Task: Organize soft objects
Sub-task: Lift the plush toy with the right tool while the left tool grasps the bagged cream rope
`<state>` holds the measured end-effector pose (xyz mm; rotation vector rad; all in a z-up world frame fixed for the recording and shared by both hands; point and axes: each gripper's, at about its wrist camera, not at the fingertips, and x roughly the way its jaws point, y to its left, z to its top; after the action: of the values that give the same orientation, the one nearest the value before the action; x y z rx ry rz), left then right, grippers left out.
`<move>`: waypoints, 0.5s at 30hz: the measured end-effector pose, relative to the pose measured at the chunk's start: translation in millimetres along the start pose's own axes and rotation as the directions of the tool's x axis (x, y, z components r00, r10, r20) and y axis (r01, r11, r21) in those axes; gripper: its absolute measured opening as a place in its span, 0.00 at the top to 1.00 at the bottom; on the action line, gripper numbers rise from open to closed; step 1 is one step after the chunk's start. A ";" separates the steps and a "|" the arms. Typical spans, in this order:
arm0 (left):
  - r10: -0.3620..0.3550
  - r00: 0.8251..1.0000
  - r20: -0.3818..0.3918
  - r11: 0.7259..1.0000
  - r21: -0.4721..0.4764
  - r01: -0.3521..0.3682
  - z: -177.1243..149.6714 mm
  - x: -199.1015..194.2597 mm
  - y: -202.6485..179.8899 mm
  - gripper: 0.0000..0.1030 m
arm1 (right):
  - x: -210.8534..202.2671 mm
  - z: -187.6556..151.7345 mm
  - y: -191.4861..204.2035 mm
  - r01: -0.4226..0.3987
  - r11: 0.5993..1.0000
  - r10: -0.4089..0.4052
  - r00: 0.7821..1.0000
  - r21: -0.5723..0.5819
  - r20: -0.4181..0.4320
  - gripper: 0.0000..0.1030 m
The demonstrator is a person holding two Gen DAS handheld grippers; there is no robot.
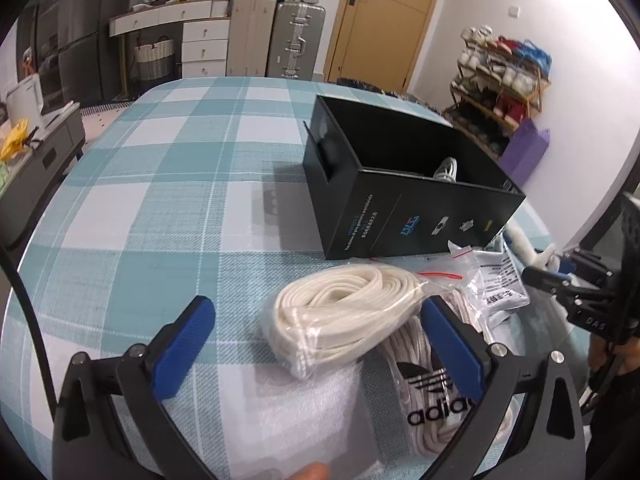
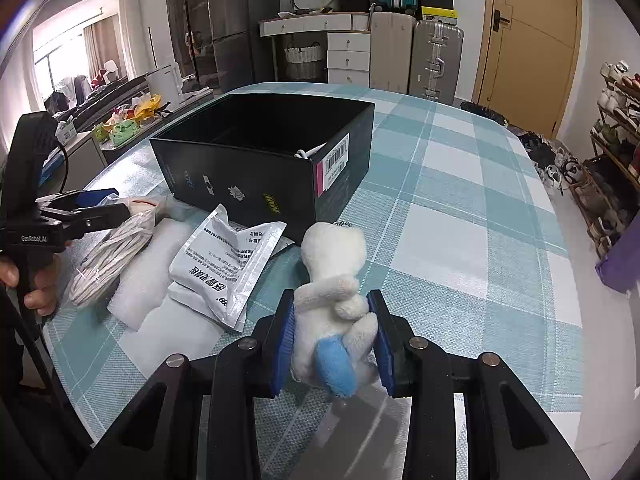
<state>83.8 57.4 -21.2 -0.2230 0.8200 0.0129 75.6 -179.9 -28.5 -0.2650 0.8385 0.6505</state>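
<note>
My right gripper (image 2: 332, 304) is shut on a white plush toy (image 2: 334, 280) with a blue patch, near the front of the table. My left gripper (image 1: 316, 312) is open, its fingers on either side of a clear bag of cream laces (image 1: 340, 312), apart from it. A second bag of white laces with an adidas logo (image 1: 432, 396) lies under the left gripper's right finger. An open black box (image 1: 400, 184) stands behind; it also shows in the right wrist view (image 2: 256, 160) with something white inside. A white foil pouch (image 2: 228, 264) lies in front of the box.
White foam sheets (image 2: 152, 276) lie under the bags on the checked tablecloth (image 2: 460, 216). A shoe rack (image 1: 500, 84) stands at the right wall. Suitcases (image 2: 416, 56) and drawers stand beyond the table's far edge.
</note>
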 end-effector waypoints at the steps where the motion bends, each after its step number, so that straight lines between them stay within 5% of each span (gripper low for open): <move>1: 0.013 1.000 -0.010 1.000 0.009 -0.013 1.0 2.6 -1.9 0.00 | 0.3 0.0 -1.0 0.000 1.000 0.000 1.000 0.000 0.000 0.66; 15: -0.010 1.000 -0.024 1.000 -0.006 0.010 7.4 8.7 -1.4 0.06 | 0.2 -2.1 -1.6 -0.009 1.000 0.009 1.000 0.001 0.003 0.66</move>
<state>95.2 57.0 -22.4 -0.2328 0.8428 0.0029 75.4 -182.0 -30.0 -0.2595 0.8370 0.6589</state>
